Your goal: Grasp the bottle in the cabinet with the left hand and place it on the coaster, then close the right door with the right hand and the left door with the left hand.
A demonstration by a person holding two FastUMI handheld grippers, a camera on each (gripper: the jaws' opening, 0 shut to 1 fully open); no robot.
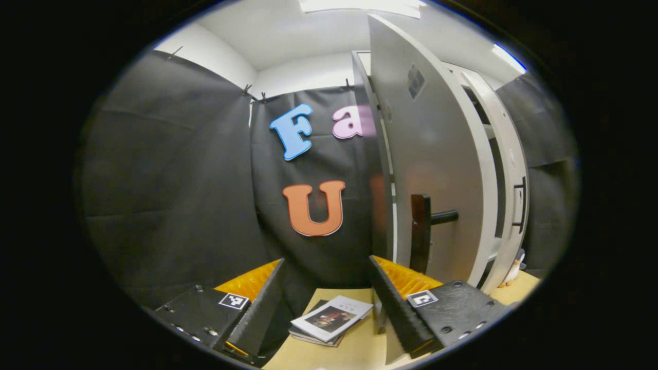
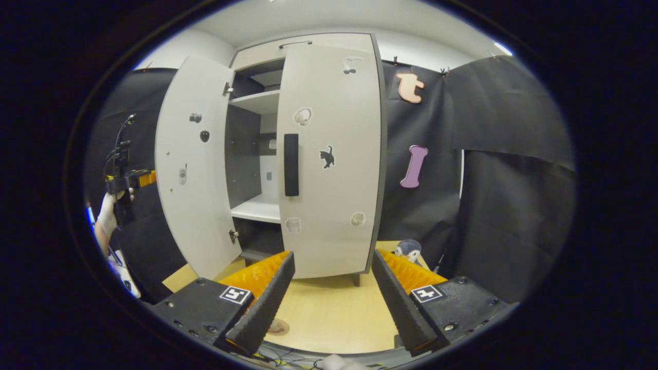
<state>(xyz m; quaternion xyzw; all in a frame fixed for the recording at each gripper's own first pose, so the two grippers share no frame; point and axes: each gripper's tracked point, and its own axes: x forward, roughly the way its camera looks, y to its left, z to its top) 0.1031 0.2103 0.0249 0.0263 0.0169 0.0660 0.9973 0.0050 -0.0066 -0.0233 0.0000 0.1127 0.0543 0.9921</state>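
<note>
The white cabinet point(image 2: 329, 46) stands at the back of the table. Its right door point(image 2: 334, 195), with a black handle point(image 2: 291, 164), lies against the cabinet front. The left door point(image 2: 193, 169) is swung wide open, and the bare shelves point(image 2: 257, 208) show inside. My right gripper point(image 2: 333, 254) is open in front of the right door, holding nothing. A round brownish coaster point(image 2: 280, 326) peeks out beside its left finger. My left gripper point(image 1: 325, 262) is open, just left of the left door's outer face point(image 1: 426, 154) and its black handle point(image 1: 424, 231). In the right gripper view, a gloved hand holds the left gripper point(image 2: 128, 180) behind the open door.
A small stack of booklets point(image 1: 331, 321) lies on the wooden table point(image 2: 329, 313) below the left gripper. A penguin toy point(image 2: 408, 249) stands at the cabinet's right foot. Black cloth walls close in the booth on all sides.
</note>
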